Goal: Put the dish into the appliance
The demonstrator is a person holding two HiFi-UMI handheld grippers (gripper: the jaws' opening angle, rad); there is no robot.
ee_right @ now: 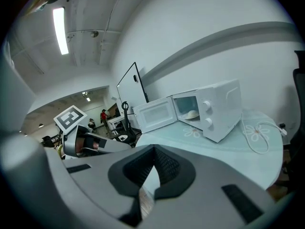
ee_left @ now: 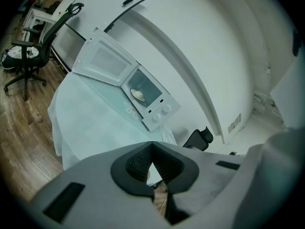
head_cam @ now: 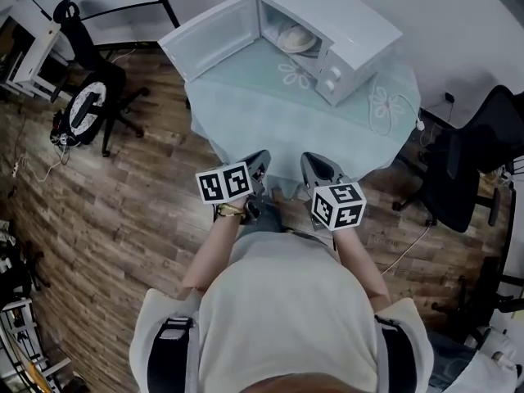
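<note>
A white microwave (head_cam: 344, 35) stands at the far side of the round table (head_cam: 278, 129), its door (head_cam: 214, 35) swung wide open to the left. A pale dish (head_cam: 295, 39) lies inside its cavity, also seen as a dish (ee_left: 138, 95) in the left gripper view and a dish (ee_right: 192, 114) in the right gripper view. My left gripper (head_cam: 260, 164) and right gripper (head_cam: 311, 167) are both held near my body at the table's near edge, well short of the microwave. Both are shut and hold nothing.
Black office chairs stand at the left (head_cam: 90, 97) and the right (head_cam: 479, 162) of the table. A white power cord (head_cam: 385, 105) lies looped on the tablecloth right of the microwave. The floor is wood planks. White desks (head_cam: 33, 51) stand at the far left.
</note>
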